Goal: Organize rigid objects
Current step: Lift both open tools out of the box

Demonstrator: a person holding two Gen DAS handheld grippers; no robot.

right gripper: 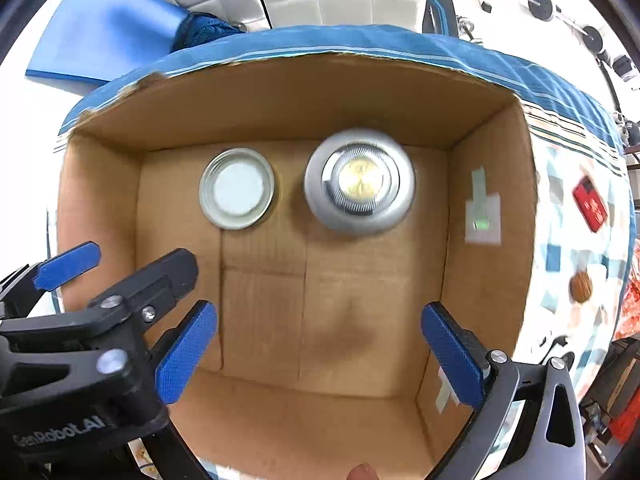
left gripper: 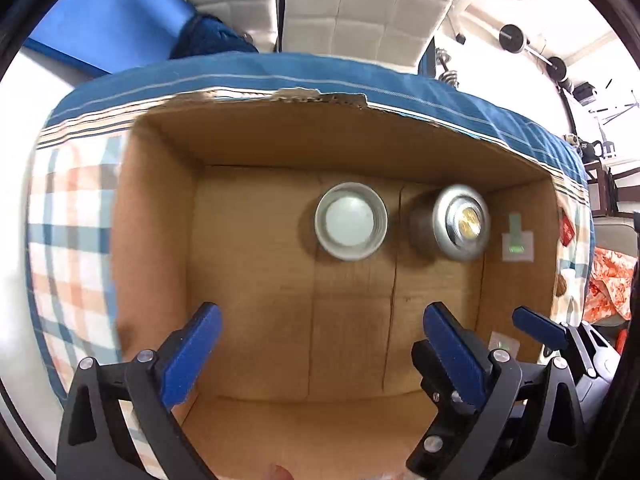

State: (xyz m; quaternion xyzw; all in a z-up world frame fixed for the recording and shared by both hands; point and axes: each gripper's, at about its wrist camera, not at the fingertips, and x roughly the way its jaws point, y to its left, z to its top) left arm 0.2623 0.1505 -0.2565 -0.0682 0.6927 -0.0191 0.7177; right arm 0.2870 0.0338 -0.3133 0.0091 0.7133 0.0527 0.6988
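Observation:
An open cardboard box sits on a checked cloth. Two upright metal containers stand on its floor near the far wall: a silver tin with a white inside on the left and a silver bottle with a gold centre in its cap on the right. My left gripper is open and empty above the box. My right gripper is open and empty above the box too. One finger of the right gripper shows in the left wrist view. One finger of the left gripper shows in the right wrist view.
The checked and blue-bordered cloth covers the surface around the box. A red packet and a round brown item lie on the cloth to the right. A blue mat and a padded white wall lie behind.

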